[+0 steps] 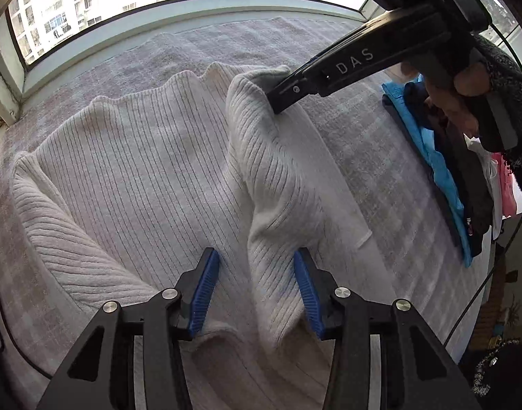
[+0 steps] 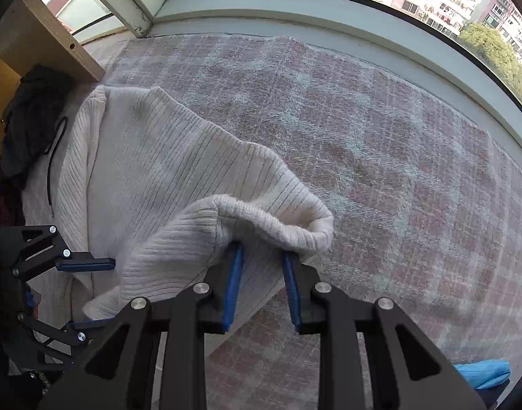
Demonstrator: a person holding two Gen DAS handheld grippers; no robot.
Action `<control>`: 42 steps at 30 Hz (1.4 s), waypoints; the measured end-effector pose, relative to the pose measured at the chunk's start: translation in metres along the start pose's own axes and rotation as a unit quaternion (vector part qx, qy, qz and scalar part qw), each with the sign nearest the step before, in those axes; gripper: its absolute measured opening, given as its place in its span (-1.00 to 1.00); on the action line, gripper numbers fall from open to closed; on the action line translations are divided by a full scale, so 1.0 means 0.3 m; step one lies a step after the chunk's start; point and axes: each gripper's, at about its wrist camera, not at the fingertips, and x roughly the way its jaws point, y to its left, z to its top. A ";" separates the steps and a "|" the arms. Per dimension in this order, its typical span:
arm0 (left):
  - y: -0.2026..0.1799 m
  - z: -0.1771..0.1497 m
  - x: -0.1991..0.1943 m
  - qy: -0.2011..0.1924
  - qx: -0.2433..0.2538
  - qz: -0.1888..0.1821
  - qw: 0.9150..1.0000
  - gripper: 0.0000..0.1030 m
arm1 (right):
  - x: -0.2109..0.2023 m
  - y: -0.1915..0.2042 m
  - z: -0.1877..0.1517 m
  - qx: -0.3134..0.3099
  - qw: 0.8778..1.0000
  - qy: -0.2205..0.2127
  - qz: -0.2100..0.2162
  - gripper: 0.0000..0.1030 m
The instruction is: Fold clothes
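A white ribbed sweater (image 1: pixel 141 157) lies spread on a pinkish-grey blanket (image 1: pixel 363 157). Its right side is lifted and folded over toward the middle. My right gripper (image 1: pixel 277 102) comes in from the upper right and is shut on that raised edge. In the right wrist view the bunched sweater (image 2: pixel 271 222) hangs over the right gripper (image 2: pixel 262 251) at its blue pads. At the sweater's near hem my left gripper (image 1: pixel 255 254) stands open, a ridge of fabric between its pads. The left gripper (image 2: pixel 107 294) also shows at the left of the right wrist view, jaws wide apart.
A stack of blue and dark clothes (image 1: pixel 442 177) lies along the blanket's right edge; a blue garment (image 2: pixel 483 372) shows at lower right. A window sill (image 2: pixel 295 10) bounds the far side. A wooden shelf (image 2: pixel 55 41), a dark garment (image 2: pixel 31 119) and a black cable (image 2: pixel 54 157) are at the left.
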 end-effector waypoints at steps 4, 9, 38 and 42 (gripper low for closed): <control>-0.022 -0.017 -0.035 -0.027 0.004 0.013 1.000 -0.83 | -0.010 -0.005 0.002 0.018 1.000 -0.007 0.005 -0.53; 0.028 -0.071 -0.124 -0.069 -0.054 0.000 0.996 -0.89 | -0.057 0.034 0.000 0.008 0.999 -0.044 0.005 -0.53; -0.311 -0.409 -0.067 -0.018 -0.038 0.017 0.999 -0.80 | -0.001 0.278 -0.221 -0.094 0.995 -0.015 -0.023 -0.42; -0.300 -0.447 -0.069 -0.024 -0.065 0.031 0.997 -0.79 | -0.024 0.293 -0.233 -0.079 0.996 -0.023 -0.034 -0.41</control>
